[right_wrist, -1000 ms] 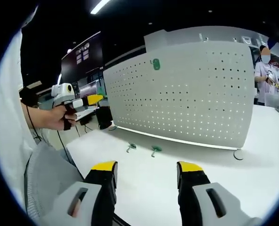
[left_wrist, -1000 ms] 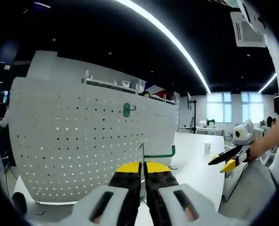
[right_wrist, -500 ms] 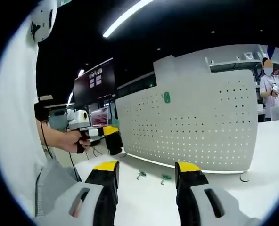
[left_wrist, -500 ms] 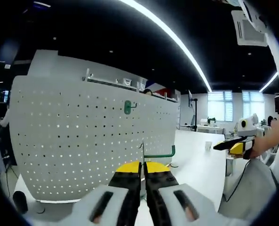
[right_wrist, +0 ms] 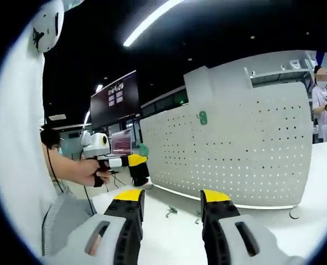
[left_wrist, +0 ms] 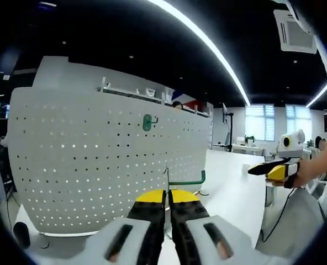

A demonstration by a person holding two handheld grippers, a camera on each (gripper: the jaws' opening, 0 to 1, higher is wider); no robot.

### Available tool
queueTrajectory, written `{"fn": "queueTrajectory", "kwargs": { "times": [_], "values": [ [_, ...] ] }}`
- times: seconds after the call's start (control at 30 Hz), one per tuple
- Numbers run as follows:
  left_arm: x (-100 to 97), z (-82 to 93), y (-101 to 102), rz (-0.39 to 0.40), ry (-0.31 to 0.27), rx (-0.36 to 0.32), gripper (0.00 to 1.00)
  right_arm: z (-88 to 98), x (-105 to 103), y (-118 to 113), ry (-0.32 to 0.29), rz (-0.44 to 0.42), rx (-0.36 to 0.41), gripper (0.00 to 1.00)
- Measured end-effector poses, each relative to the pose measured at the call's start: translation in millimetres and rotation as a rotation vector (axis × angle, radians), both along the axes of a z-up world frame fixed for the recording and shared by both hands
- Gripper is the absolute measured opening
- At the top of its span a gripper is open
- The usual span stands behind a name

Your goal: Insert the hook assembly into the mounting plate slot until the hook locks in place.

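Right, left gripper point(left_wrist: 167, 200) has its jaws pinched tight on a green hook point(left_wrist: 186, 180), held up in front of the white pegboard point(left_wrist: 86, 165), not touching it. Another green hook point(left_wrist: 147, 122) already sits high on the board. Over to the right gripper point(right_wrist: 172, 205): jaws wide apart, nothing in them. Two spare hooks point(right_wrist: 172, 210) lie on the table point(right_wrist: 169, 237) near the board's foot.

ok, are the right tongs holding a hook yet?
No. In the right gripper view the right tongs stand open with nothing between them, and two green hooks lie on the table before the pegboard.
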State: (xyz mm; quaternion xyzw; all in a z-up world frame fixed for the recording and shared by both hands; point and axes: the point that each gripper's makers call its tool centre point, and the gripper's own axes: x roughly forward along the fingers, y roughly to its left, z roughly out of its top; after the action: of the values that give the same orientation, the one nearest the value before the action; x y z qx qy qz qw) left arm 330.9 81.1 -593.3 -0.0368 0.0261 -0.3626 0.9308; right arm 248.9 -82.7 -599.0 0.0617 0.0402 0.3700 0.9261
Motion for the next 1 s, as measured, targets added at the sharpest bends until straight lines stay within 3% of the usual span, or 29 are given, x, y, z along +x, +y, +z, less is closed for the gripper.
{"fn": "queueTrajectory", "kwargs": {
  "times": [0.3, 0.5, 1.0],
  "values": [
    [-0.6, -2.0, -11, -0.007, -0.014, 0.073, 0.01, 3.5, 6, 8, 0.001, 0.012, 0.01, 0.37],
    [-4.0, 5.5, -23, -0.023, -0.024, 0.075, 0.01, 8.8, 8, 21, 0.009, 0.021, 0.068, 0.36],
    [-8.5, 29.0, -35, -0.017, -0.054, 0.053, 0.01, 33.0, 22, 41, -0.015, 0.059, 0.13, 0.3]
  ]
}}
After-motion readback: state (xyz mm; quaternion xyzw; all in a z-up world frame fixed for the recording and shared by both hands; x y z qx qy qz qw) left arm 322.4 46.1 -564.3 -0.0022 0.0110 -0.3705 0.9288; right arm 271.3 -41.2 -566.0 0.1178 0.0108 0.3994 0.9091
